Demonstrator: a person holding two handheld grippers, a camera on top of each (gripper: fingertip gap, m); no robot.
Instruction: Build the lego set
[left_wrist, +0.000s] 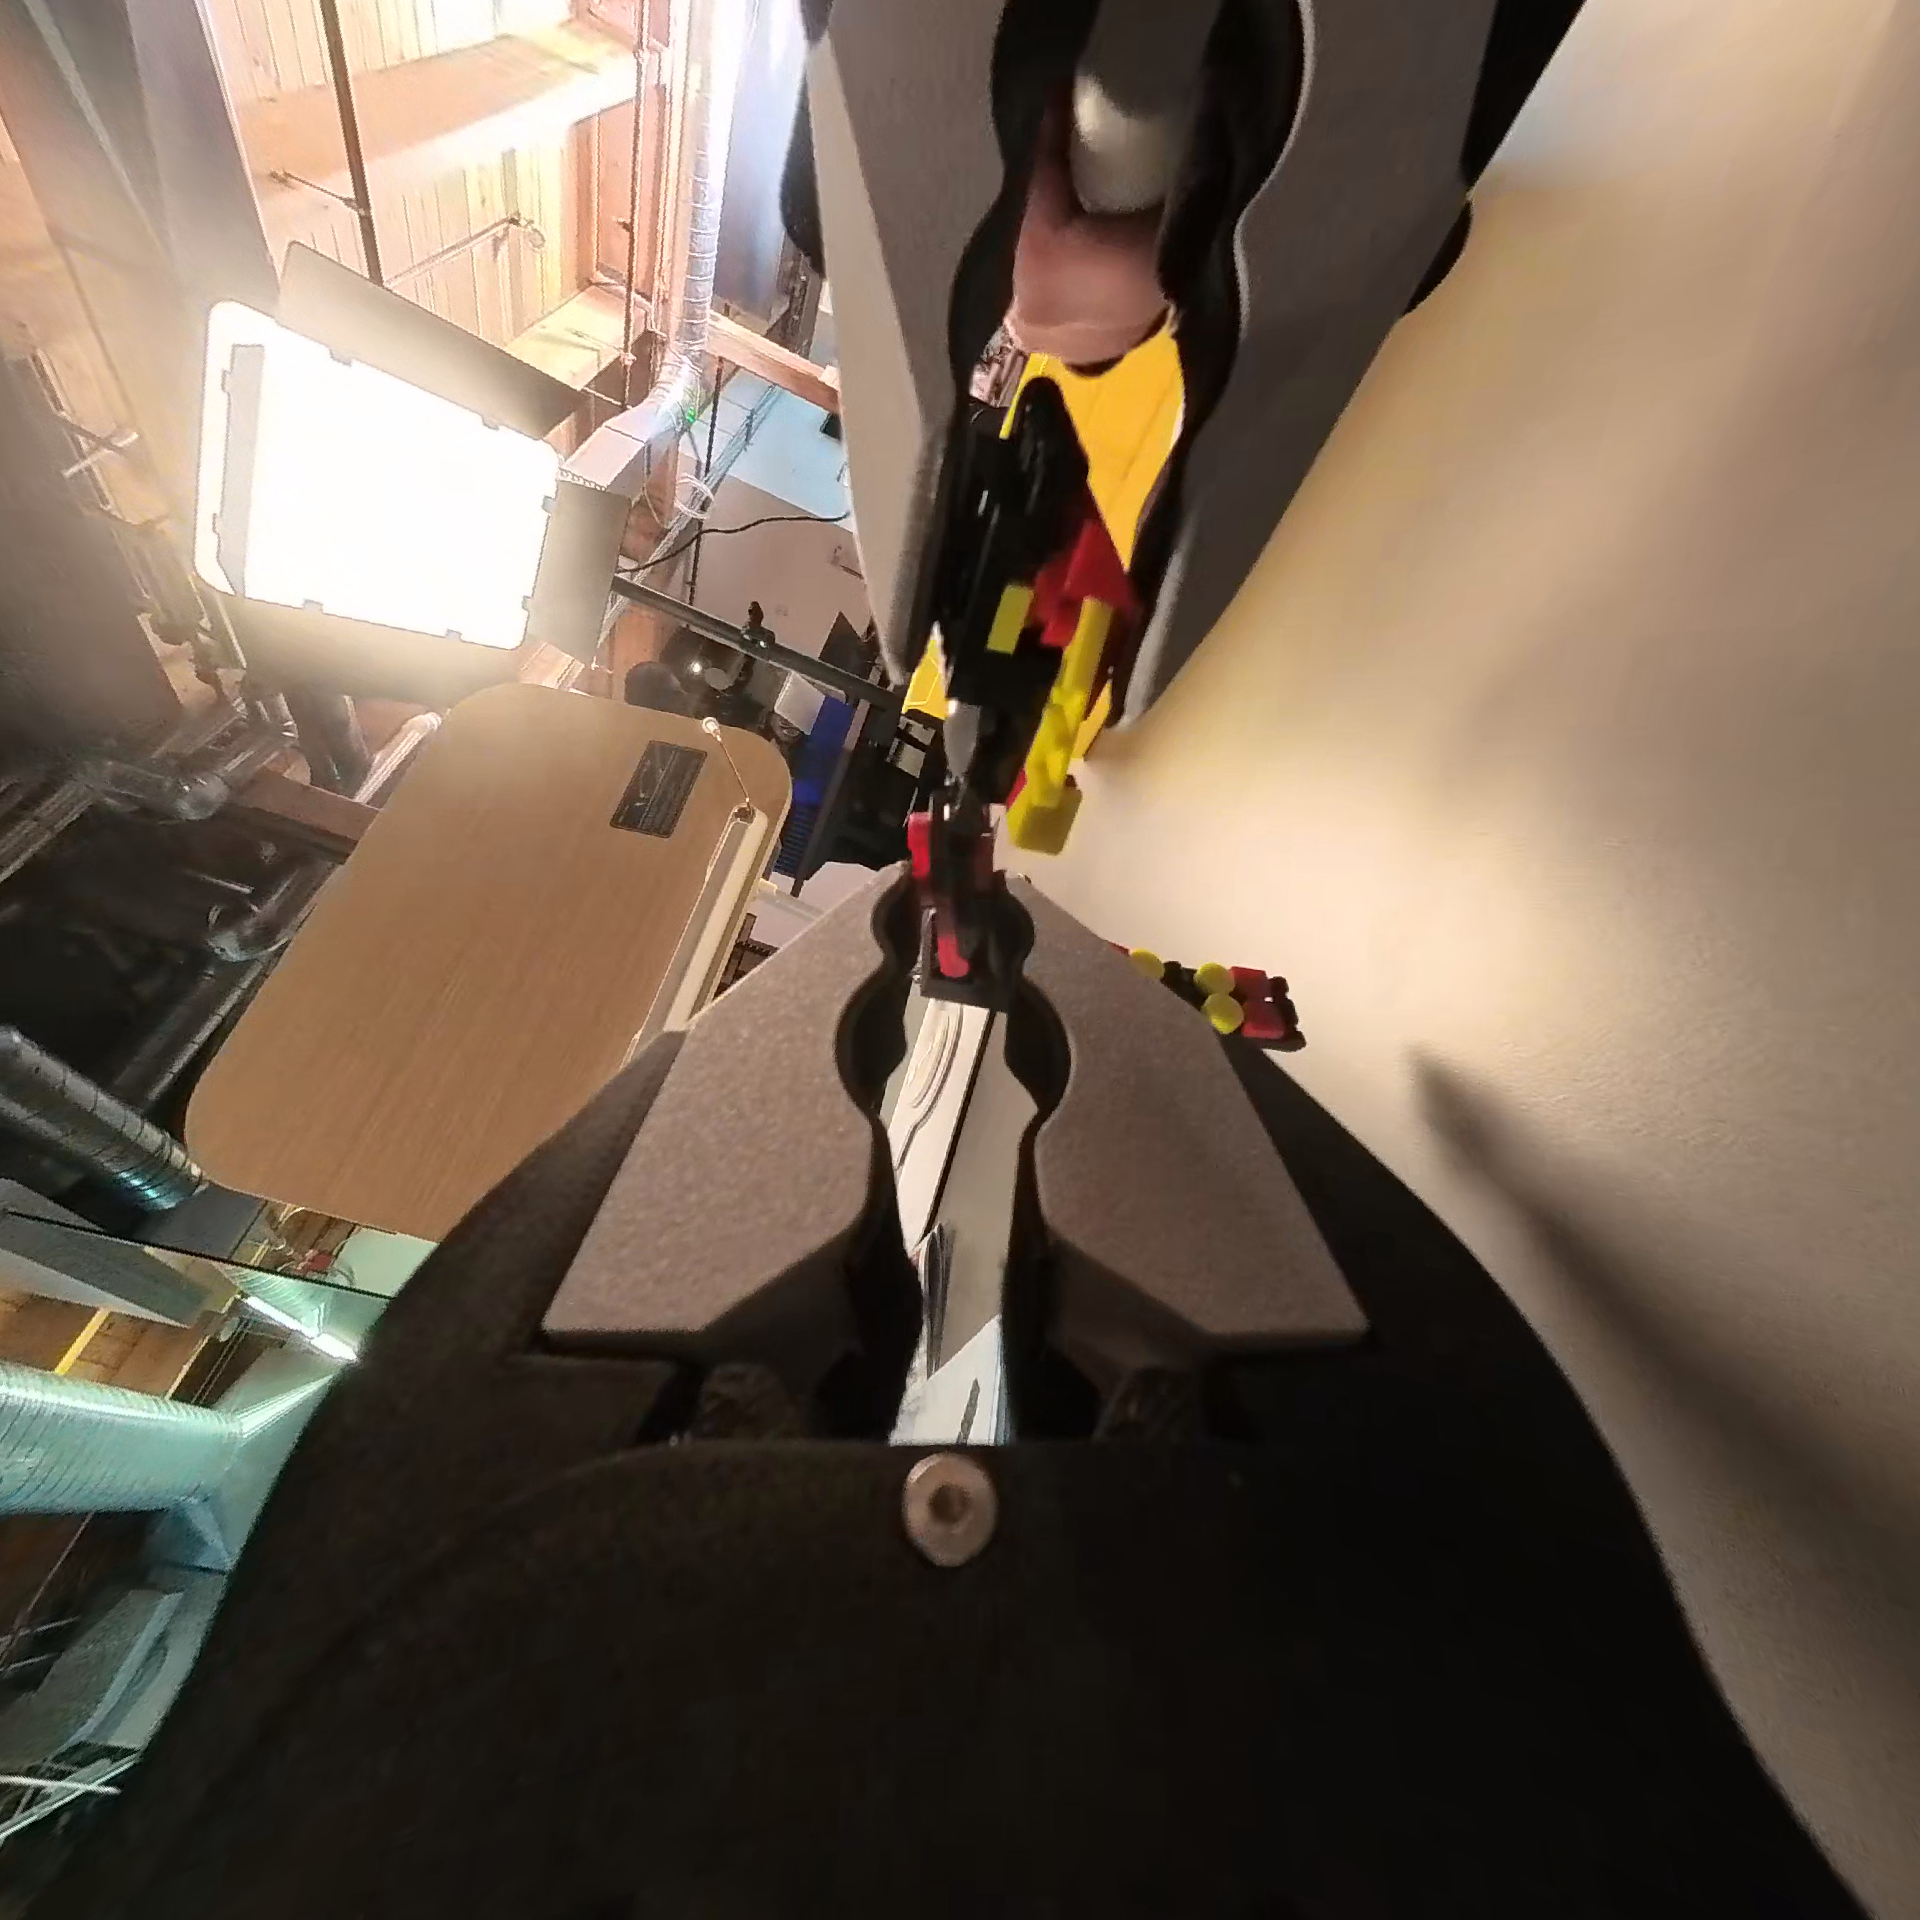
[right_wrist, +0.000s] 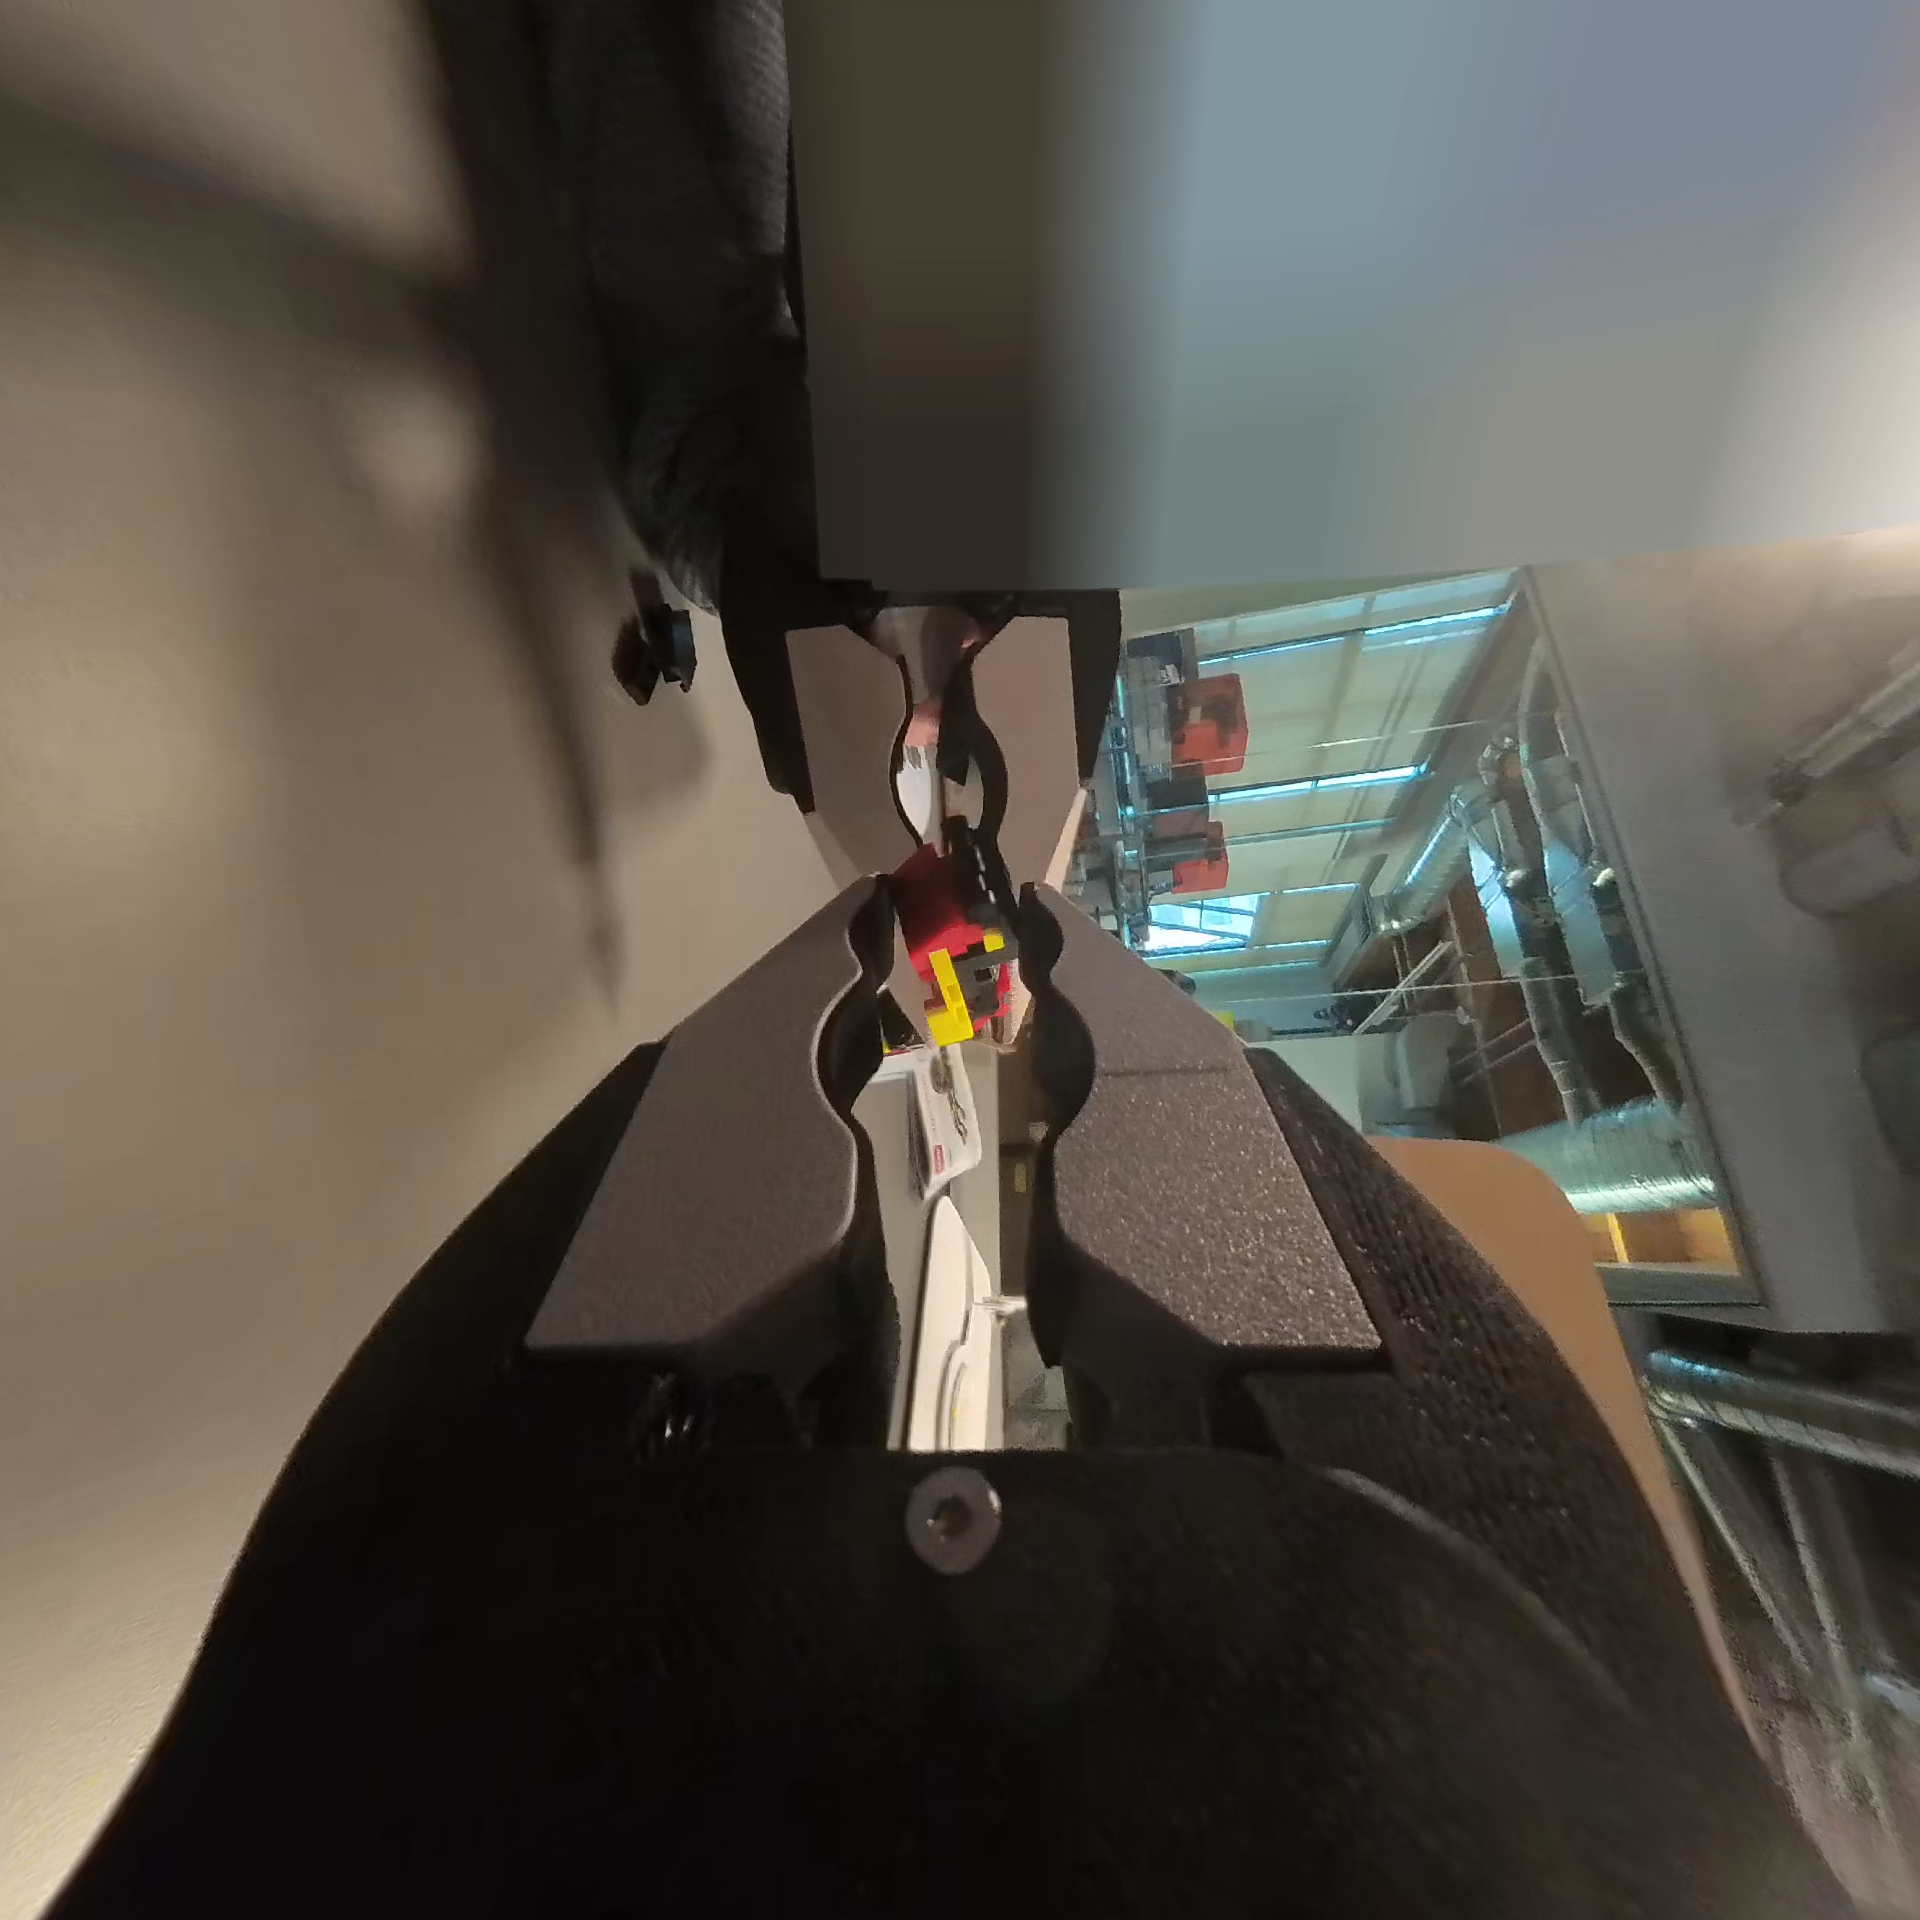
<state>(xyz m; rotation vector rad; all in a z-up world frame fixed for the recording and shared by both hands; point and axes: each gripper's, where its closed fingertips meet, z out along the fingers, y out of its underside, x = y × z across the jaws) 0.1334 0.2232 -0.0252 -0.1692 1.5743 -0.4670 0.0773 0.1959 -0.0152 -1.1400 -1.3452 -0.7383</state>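
Observation:
In the left wrist view my left gripper (left_wrist: 961, 904) is shut on a small red and black lego piece (left_wrist: 951, 914). Its far end meets a larger black, yellow and red lego assembly (left_wrist: 1039, 613), which my right gripper (left_wrist: 1023, 675) holds from above. In the right wrist view my right gripper (right_wrist: 951, 904) is shut on that red, yellow and black assembly (right_wrist: 951, 966). The left gripper (right_wrist: 961, 831) faces it tip to tip, with a black studded piece (right_wrist: 977, 862) between them. Both are held up off the table.
Several loose yellow, red and black pieces (left_wrist: 1231, 997) lie on the cream table (left_wrist: 1558, 727). A booklet (right_wrist: 940, 1132) lies on the table behind the grippers. A wooden board (left_wrist: 468, 956) and a bright light panel (left_wrist: 374, 499) stand beyond the table edge. The left gripper's tips are roughly 6 cm from the right gripper's.

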